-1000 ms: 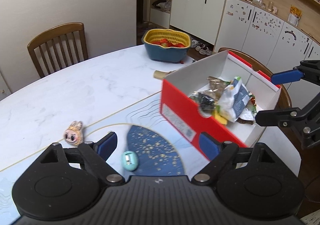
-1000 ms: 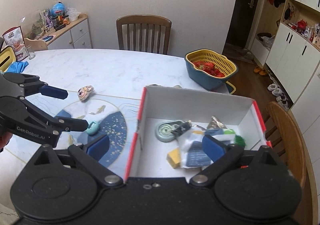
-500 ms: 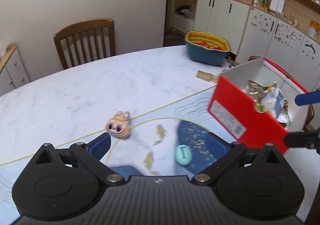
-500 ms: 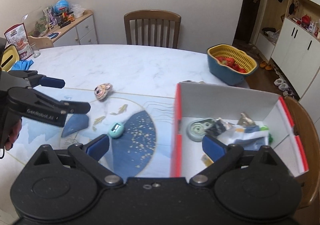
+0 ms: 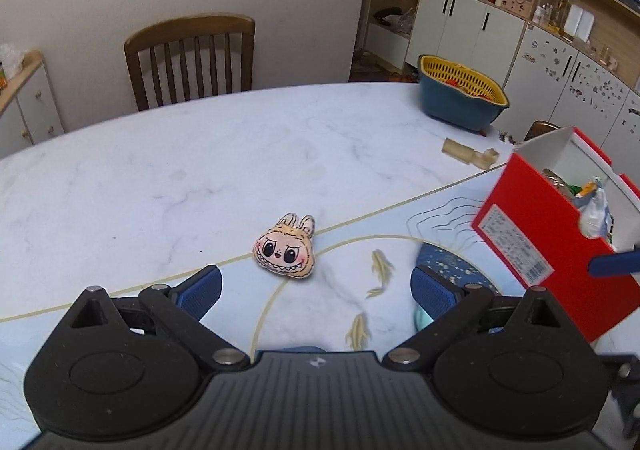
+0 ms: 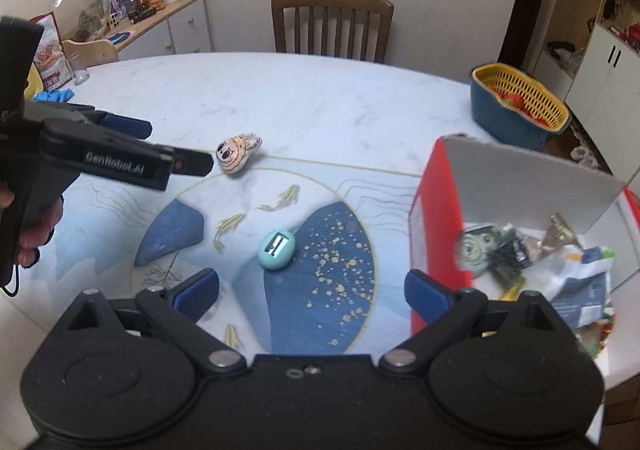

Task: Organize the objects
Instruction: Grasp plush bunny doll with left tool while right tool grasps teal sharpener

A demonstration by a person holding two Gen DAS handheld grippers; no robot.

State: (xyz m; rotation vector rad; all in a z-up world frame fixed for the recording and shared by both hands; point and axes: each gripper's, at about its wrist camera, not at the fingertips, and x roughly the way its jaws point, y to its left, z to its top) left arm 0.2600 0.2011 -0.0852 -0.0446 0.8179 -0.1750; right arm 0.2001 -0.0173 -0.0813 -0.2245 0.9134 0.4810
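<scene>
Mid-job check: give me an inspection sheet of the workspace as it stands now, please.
Surface: white marble-look table with a blue fish-print mat.
Job's things: red-and-white cardboard box part filled; plush bunny-eared face toy and teal egg-shaped sharpener lie loose outside it.
Clutter: yellow strainer in a blue bowl; beige cylindrical piece.
Grippers: left gripper open, aimed at the toy; right gripper open, over the sharpener.
Cables: nothing seen.
Surroundings: wooden chair, cabinets.

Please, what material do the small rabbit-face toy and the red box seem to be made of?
The rabbit-face toy looks like soft stuffed fabric, matte, with a printed face and puffy seamed edges. The red box seems cardboard: thin flat walls, white inside, a pasted label outside.
</scene>
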